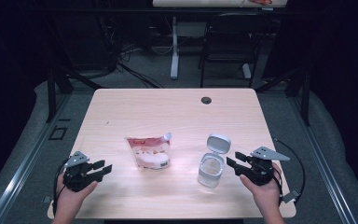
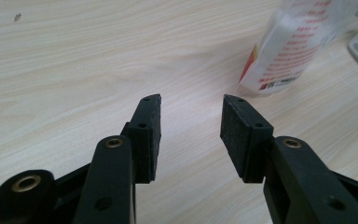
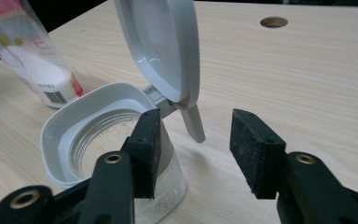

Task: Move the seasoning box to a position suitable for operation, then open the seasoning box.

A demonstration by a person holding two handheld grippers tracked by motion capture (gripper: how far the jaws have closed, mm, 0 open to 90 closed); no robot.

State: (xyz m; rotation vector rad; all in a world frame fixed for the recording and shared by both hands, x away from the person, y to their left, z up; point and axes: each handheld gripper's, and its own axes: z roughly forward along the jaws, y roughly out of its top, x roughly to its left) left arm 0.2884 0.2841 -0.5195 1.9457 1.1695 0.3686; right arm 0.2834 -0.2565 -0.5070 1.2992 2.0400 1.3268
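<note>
The pale wooden table (image 1: 121, 112) carries everything, with a round cable hole (image 1: 206, 100) near its far edge, well beyond both tools. A black chair (image 1: 228, 42) and a white desk leg (image 1: 174, 46) stand on the floor behind the table.

The soft plastic pouch with red print and white contents (image 1: 150, 152) stands between the two tools, ahead and to the right of the left gripper (image 1: 103, 169); in the left gripper view its lower corner (image 2: 279, 60) sits beyond the right jaw, apart from it, with bare tabletop between them.

The clear glass jar with a grey-white square collar (image 1: 211, 169) stands just in front of the right gripper (image 1: 232, 164), between it and the pouch. Its grey-white hinged lid (image 3: 161, 46) is flipped up and open, its tab hanging toward the gap between the jaws. In the right gripper view the left jaw overlaps the jar's rim (image 3: 74, 126); whether it touches cannot be told.

The right gripper's jaws stand wide, gripping nothing. The left gripper's jaws are moderately apart over bare table, empty.
</note>
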